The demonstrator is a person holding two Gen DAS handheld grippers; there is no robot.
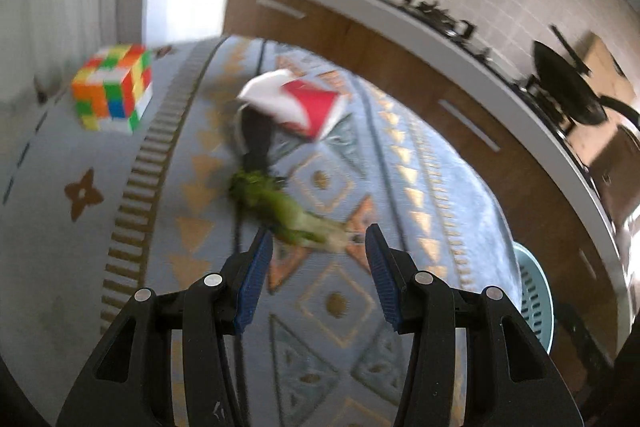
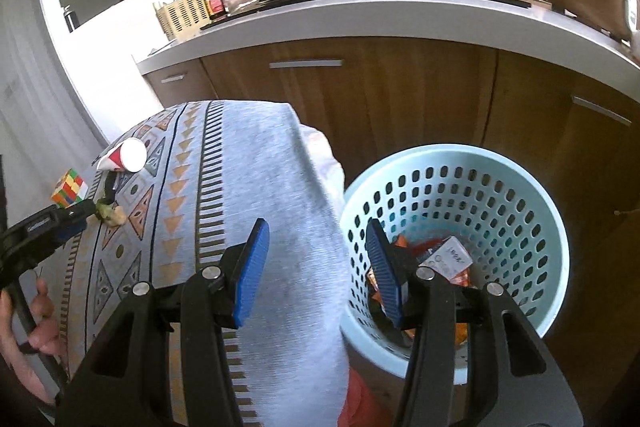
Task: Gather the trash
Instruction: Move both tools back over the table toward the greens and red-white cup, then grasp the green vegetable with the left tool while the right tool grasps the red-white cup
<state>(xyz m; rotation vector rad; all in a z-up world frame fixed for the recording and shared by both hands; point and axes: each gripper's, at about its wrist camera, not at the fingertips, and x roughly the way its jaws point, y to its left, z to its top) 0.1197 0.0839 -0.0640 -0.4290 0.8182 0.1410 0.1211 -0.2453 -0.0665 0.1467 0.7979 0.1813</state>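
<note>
Kitchen | patterned tablecloth (image 1: 420, 163) | vegetable scrap (image 1: 280, 211) | basket (image 2: 516, 163) beside table

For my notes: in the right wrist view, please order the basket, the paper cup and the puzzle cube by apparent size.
1. basket, nearer the camera
2. and 3. paper cup and puzzle cube look similar; unranked

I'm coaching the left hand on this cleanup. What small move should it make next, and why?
Probably ease the left gripper forward a little, then close. Its jaws are open and the green vegetable scrap lies on the patterned cloth just past the fingertips, not yet between them. The basket already holds wrappers, and the right gripper is open over its near rim.
</note>
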